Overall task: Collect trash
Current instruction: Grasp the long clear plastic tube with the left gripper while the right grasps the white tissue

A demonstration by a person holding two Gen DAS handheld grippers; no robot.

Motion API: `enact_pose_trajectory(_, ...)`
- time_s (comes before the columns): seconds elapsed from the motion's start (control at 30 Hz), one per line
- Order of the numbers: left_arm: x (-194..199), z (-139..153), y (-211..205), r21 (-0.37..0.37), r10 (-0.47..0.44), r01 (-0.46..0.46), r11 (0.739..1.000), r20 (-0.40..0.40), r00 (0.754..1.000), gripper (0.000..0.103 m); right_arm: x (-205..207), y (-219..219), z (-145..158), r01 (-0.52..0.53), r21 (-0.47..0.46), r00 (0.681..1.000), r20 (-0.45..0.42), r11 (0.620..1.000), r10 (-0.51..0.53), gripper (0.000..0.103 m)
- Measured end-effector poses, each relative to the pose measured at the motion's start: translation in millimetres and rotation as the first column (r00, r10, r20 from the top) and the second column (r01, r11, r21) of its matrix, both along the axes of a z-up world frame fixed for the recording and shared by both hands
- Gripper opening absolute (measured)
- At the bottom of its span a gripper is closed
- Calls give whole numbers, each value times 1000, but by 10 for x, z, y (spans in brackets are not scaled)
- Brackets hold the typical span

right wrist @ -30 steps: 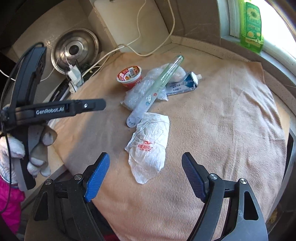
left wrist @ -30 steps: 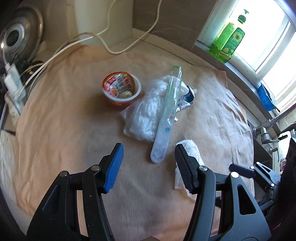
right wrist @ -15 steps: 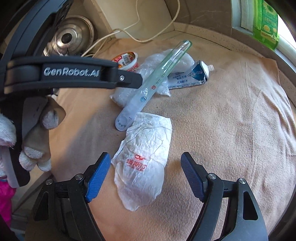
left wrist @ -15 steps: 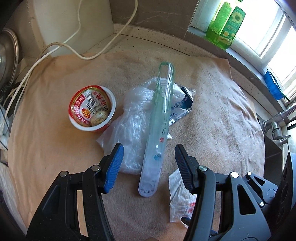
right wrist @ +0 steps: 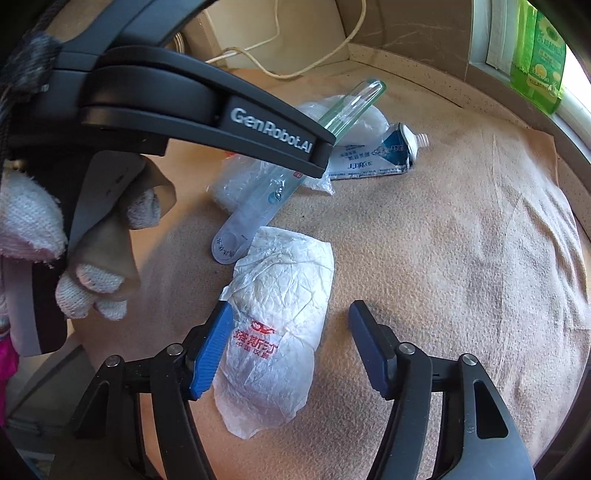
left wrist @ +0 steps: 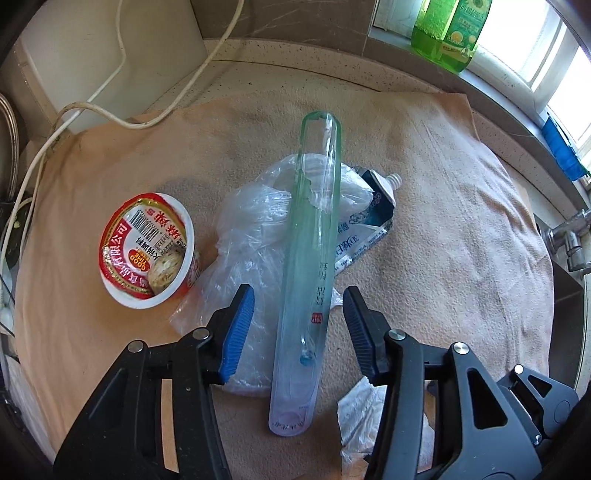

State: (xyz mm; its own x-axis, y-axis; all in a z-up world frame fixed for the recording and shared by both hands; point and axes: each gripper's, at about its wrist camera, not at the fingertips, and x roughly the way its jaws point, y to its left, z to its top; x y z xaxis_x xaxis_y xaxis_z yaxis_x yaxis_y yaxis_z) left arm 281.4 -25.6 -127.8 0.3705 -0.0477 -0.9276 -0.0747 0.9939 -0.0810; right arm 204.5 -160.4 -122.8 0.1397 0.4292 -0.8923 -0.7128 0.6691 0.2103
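Now over a peach towel (left wrist: 461, 229) spread on the counter, pointing steeply down: left gripper (left wrist: 298, 325) closing, blue pads either side of a long clear plastic tube (left wrist: 312, 258), not yet pressing on it, nothing held; tube lying across a crumpled clear plastic bag (left wrist: 251, 236), rounded green-tinted end far, flat capped end near; red-and-white sealed food cup (left wrist: 147, 251) tilted just left of the bag, touching its edge; flattened blue-and-white toothpaste tube (left wrist: 369, 229) poking out from under the bag on the right, nozzle up and away; corner of a white crumpled wrapper (left wrist: 358, 417) behind the right finger. Seen from the other side: right gripper (right wrist: 291, 343) closing too, jaws astride the lower half of that white wrapper (right wrist: 280, 314) with red print, left pad touching its edge, right pad apart from it on bare towel, no grip yet; wrapper's top edge just touching the tube's capped end (right wrist: 231, 243); white-gloved hand (right wrist: 92, 291) on the left tool's handle; green bottles (left wrist: 447, 33) on the sill; white cables (left wrist: 122, 110) trailing past the towel's far-left corner
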Motion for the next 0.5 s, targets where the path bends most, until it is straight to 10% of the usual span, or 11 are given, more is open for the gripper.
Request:
enact_pose_trajectory(0.2,77,-52,-29,-1,1,-1,1000,-14,1000,30,27,16,6,3,-12,1000,10,1000,-2,49)
enact_pose_trajectory(0.5,38,24,8,-19,18,-17,1000,8,1000,29,187,-80,18,30,16,999,-37,999,-29,15)
